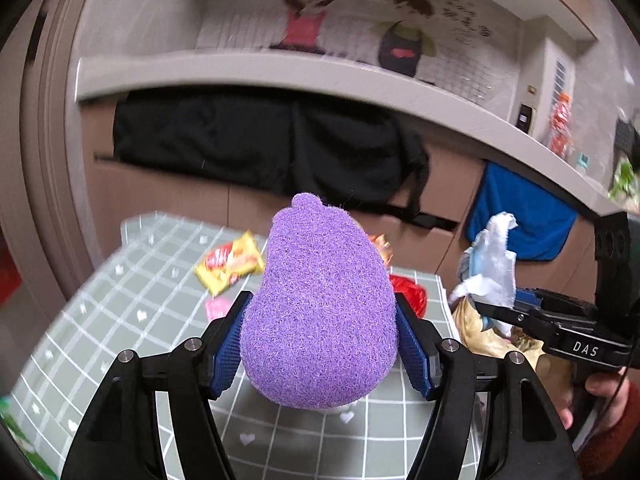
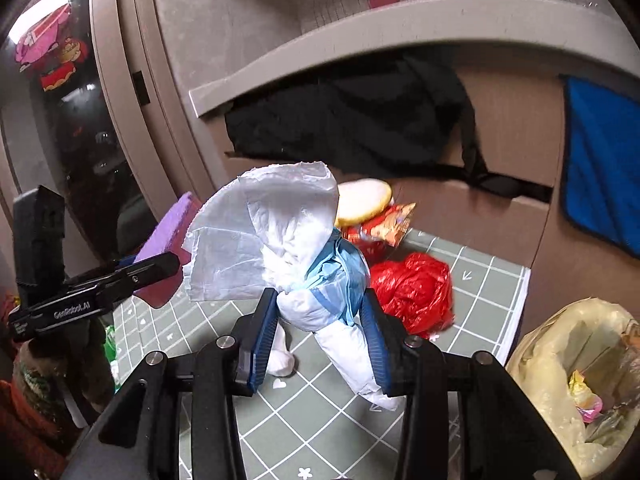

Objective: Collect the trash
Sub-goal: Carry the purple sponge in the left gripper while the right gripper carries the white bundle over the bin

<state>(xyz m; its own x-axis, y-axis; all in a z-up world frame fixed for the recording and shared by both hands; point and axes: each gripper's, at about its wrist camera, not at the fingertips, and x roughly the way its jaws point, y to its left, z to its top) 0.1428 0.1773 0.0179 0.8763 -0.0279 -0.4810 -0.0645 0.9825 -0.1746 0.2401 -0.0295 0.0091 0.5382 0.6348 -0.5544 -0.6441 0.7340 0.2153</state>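
Left claw (image 1: 320, 344) is pinching a purple sponge (image 1: 320, 304) between its blue pads, lifted above the green grid-patterned bench (image 1: 120, 300). Right claw (image 2: 316, 336) grips a crumpled white-and-blue tissue wad (image 2: 292, 252), also raised off the bench. On the bench lie a red plastic bag (image 2: 412, 288), a yellow snack wrapper (image 1: 230, 262) and an orange-red snack packet (image 2: 380, 226). A lined trash bin (image 2: 576, 380) sits just beside the bench's right edge.

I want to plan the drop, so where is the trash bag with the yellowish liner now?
In the right wrist view the trash bag sits open at the lower right, just off the right edge of the green grid mat, past the red plastic bag.
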